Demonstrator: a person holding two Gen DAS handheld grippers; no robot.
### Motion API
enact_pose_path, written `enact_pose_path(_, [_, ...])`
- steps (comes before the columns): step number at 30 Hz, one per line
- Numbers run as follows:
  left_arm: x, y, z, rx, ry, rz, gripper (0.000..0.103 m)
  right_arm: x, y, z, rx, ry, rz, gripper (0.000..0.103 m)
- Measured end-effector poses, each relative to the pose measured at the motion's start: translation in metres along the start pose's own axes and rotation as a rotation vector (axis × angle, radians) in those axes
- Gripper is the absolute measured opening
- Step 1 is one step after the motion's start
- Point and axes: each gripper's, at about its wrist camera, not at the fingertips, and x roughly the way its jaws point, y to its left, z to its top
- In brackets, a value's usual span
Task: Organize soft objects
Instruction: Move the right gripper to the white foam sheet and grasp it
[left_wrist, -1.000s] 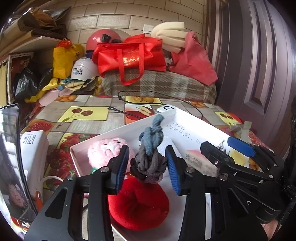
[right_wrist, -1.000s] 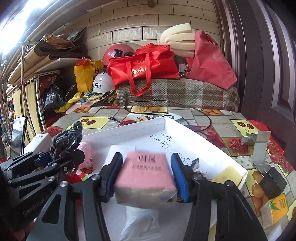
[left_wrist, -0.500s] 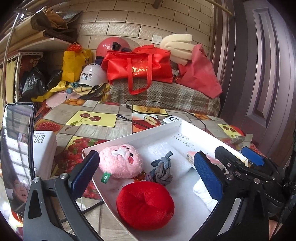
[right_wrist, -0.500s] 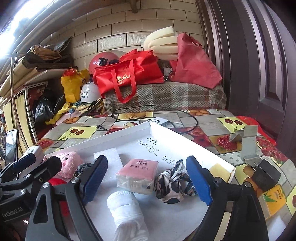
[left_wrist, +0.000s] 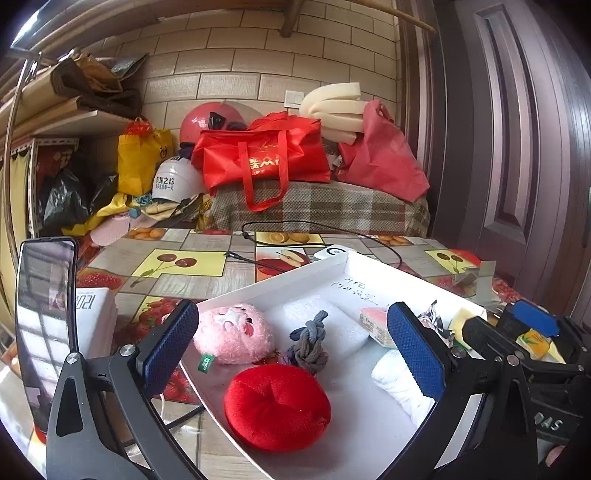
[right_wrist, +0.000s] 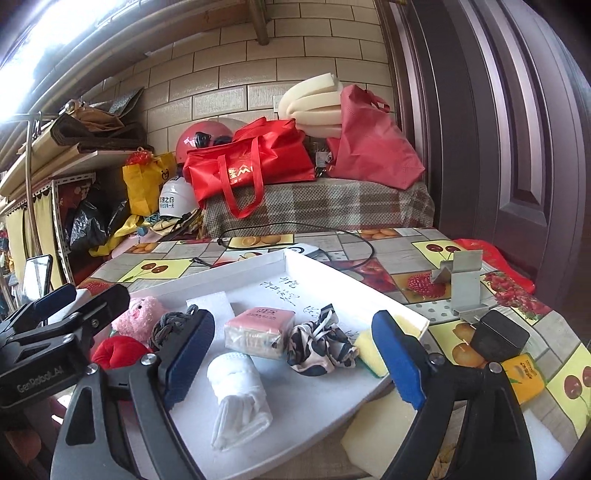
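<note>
A white tray (left_wrist: 280, 284) on the table holds a pink plush (left_wrist: 234, 334), a grey knotted rope (left_wrist: 308, 347), a red round cushion (left_wrist: 277, 406), a rolled white cloth (right_wrist: 238, 398), a pink tissue pack (right_wrist: 260, 328), a black-and-white scrunchie (right_wrist: 319, 347) and a yellow sponge (right_wrist: 369, 349). My left gripper (left_wrist: 291, 350) is open and empty above the tray's left part. My right gripper (right_wrist: 291, 362) is open and empty above the tray's right part, around nothing.
A fruit-print tablecloth (left_wrist: 177, 262) covers the table. A phone (left_wrist: 44, 325) stands at the left on a white box (left_wrist: 94, 321). A metal stand (right_wrist: 461, 284), a black adapter (right_wrist: 500, 336) and a black cable (left_wrist: 332, 229) lie around the tray. Bags and helmets fill the back.
The left gripper let go of the grey rope and the right let go of the tissue pack; both opened wide and drew back from the tray. Both things now lie in the tray.
</note>
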Motion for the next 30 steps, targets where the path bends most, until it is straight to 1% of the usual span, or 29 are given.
enact_pose_path(1, [-0.002,-0.004,-0.001,0.019,-0.008,-0.001,0.103,-0.005,-0.001,-0.002,-0.008,-0.003,0.004,0.103])
enact_pose_path(3, [-0.007,-0.012,-0.002,0.044,-0.013,-0.013,0.103,-0.016,-0.002,-0.004,-0.026,-0.019,0.014,0.103])
enact_pose_path(7, [-0.015,-0.021,-0.006,0.062,-0.008,-0.048,0.103,-0.035,-0.01,-0.01,-0.041,-0.036,0.02,0.103])
enact_pose_path(9, [-0.019,-0.028,-0.007,0.076,-0.005,-0.067,0.103,-0.042,-0.019,-0.013,-0.036,-0.018,0.012,0.103])
enact_pose_path(12, [-0.024,-0.041,-0.01,0.108,0.002,-0.109,0.103,-0.049,-0.042,-0.018,-0.027,0.041,-0.002,0.103])
enact_pose_path(14, [-0.029,-0.052,-0.012,0.136,0.007,-0.145,0.103,-0.059,-0.063,-0.022,-0.012,0.066,-0.035,0.103])
enact_pose_path(17, [-0.037,-0.072,-0.017,0.187,0.026,-0.23,0.103,-0.074,-0.103,-0.028,0.014,0.102,-0.098,0.103])
enact_pose_path(18, [-0.038,-0.079,-0.018,0.206,0.038,-0.266,0.103,-0.079,-0.118,-0.03,0.03,0.115,-0.101,0.103])
enact_pose_path(20, [-0.04,-0.095,-0.022,0.251,0.072,-0.336,0.103,-0.087,-0.148,-0.034,0.063,0.147,-0.062,0.103])
enact_pose_path(22, [-0.043,-0.112,-0.026,0.301,0.102,-0.396,0.103,-0.087,-0.17,-0.04,0.057,0.218,-0.07,0.103])
enact_pose_path(24, [-0.046,-0.127,-0.03,0.341,0.13,-0.44,0.103,-0.084,-0.183,-0.044,0.047,0.288,-0.052,0.103])
enact_pose_path(26, [-0.046,-0.141,-0.034,0.376,0.161,-0.443,0.103,-0.081,-0.19,-0.047,0.044,0.335,-0.025,0.103])
enact_pose_path(28, [-0.044,-0.15,-0.037,0.398,0.184,-0.418,0.103,-0.077,-0.192,-0.049,0.048,0.359,-0.012,0.103])
enact_pose_path(30, [-0.044,-0.155,-0.039,0.404,0.197,-0.404,0.103,-0.073,-0.187,-0.052,0.027,0.387,-0.016,0.103])
